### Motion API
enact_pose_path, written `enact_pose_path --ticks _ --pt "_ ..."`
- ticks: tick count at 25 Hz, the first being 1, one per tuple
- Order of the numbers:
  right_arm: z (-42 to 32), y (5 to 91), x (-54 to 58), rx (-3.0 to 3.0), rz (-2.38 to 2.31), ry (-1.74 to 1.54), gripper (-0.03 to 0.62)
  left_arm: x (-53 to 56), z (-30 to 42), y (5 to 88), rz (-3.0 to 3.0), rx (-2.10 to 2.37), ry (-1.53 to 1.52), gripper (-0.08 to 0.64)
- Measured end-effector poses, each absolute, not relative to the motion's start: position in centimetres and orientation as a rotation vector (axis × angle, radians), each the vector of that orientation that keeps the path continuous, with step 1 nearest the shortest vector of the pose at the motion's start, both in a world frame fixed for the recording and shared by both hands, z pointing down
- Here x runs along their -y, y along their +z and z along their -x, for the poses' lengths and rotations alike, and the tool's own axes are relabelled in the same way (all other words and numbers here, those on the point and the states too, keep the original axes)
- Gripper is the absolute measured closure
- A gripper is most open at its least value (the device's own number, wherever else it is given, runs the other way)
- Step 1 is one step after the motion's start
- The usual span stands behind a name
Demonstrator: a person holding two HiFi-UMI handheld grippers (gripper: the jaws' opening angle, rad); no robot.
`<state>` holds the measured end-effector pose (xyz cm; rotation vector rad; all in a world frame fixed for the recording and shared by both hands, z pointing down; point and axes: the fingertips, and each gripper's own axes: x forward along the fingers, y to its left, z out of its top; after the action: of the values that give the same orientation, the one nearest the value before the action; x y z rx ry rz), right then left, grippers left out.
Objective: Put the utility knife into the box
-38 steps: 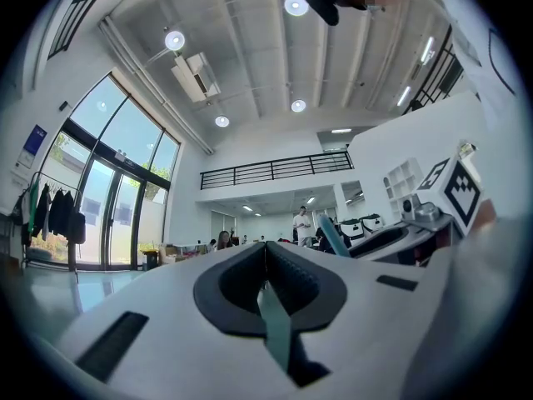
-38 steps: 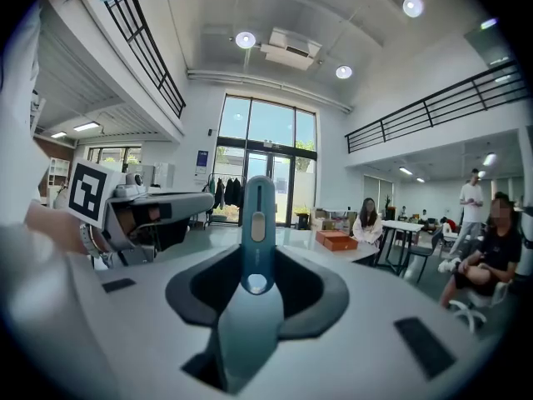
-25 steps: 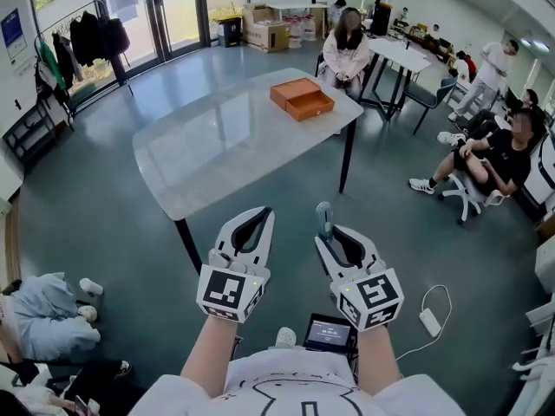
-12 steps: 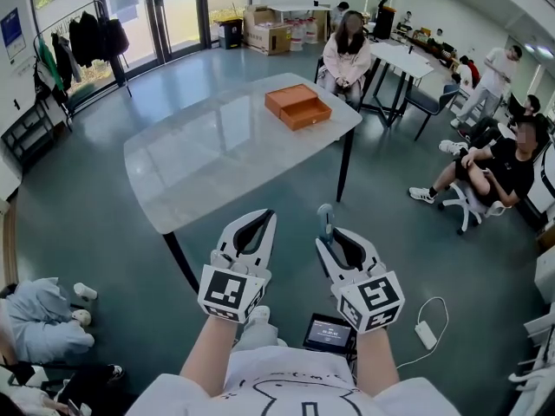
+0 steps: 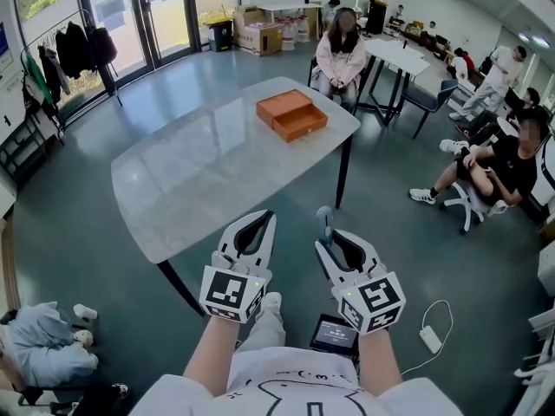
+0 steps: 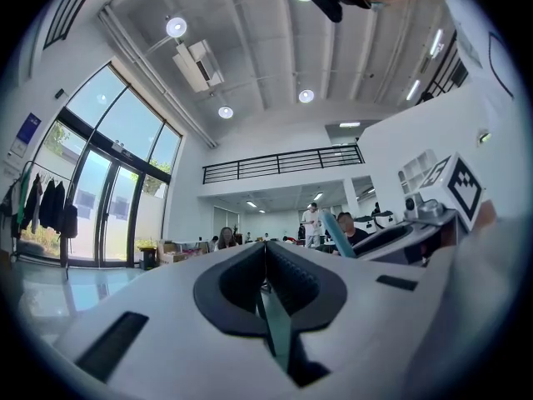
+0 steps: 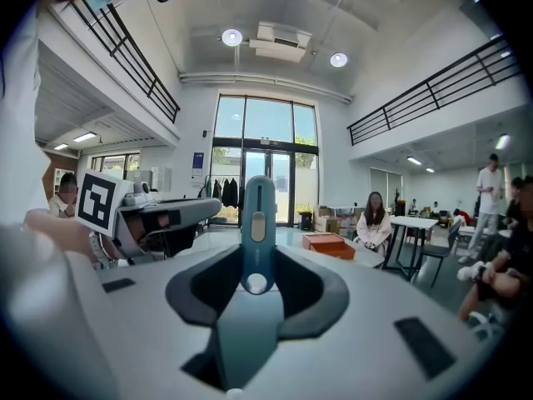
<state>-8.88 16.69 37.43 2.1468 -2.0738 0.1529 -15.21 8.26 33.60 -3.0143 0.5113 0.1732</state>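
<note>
Closer up, right gripper (image 7: 256, 261) tight on utility knife (image 7: 258, 211), left gripper (image 6: 265, 252) jaws together.

- Table (image 5: 199, 172): glossy, reflective pale top with a stone look; slim dark legs, matt.
- Box (image 5: 291, 115), on the table's far end: smooth matt orange.
- Floor (image 5: 87, 232), around the table: polished grey-green, shiny.
- Utility knife (image 7: 256, 215): smooth teal plastic.
- Left gripper (image 5: 257, 219) and right gripper (image 5: 332, 237): matt white plastic shells, black ribbed pads (image 6: 287, 275).
</note>
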Motion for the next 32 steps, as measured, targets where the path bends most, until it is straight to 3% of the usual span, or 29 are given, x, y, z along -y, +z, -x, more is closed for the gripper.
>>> enact_pose_path --ticks 19,32 --pt "-3.6 37.0 -1.6 1.958 -2.231 0.200 0.462 7.3 1.6 33.4 3.059 -0.357 0.166 0.545" --pt "-8.5 37.7 4.1 1.917 -2.250 0.229 0.462 13.4 -3.6 33.6 3.075 -0.302 0.169 0.545"
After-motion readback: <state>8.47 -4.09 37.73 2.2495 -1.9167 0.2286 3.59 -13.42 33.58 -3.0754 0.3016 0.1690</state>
